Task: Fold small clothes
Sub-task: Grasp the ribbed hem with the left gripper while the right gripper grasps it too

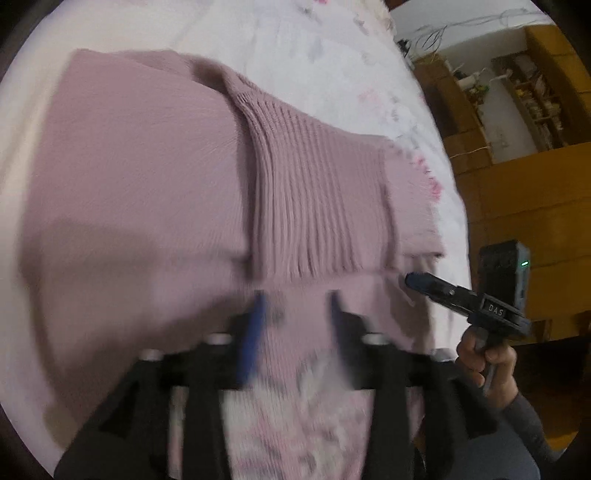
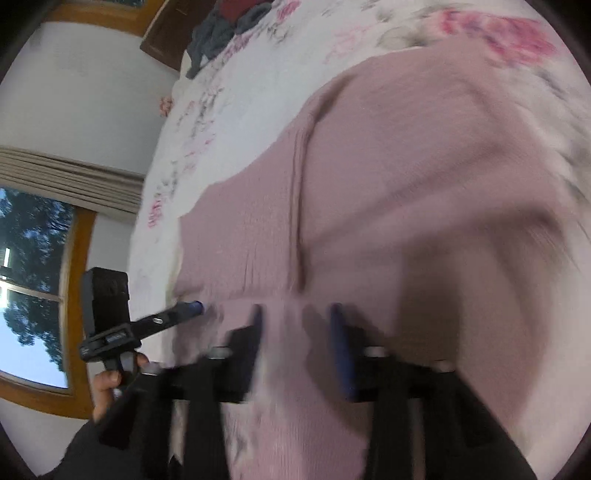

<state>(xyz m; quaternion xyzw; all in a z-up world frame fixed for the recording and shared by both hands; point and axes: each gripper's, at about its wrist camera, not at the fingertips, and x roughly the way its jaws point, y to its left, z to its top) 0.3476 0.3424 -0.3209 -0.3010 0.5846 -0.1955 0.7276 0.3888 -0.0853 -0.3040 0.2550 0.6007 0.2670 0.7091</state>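
On the bed (image 1: 332, 55), over its floral sheet, lies the pink knit top (image 1: 147, 166), spread mostly flat with its ribbed band (image 1: 314, 192) running across the near part. Both hand-held grippers sit at the near edge of the garment, side by side, which suits lifting that edge evenly for a fold away from the person.

Seen from its own camera, the left hand-held gripper (image 1: 295, 306) has its blue-tipped fingers spread, fabric lying between them; motion blur hides whether they touch the knit. The right hand-held gripper (image 2: 295, 317) looks likewise spread over the hem, not yet clamped. From the left view its tip (image 1: 417, 280) rests just beside the top's right corner, near the band's end. A hand (image 1: 487, 362) holds its handle.

Dark clothes (image 2: 229, 26) wait in a heap at the far end of the bed, well apart.

My judgement: both need to close on the hem together, or the fold will skew.
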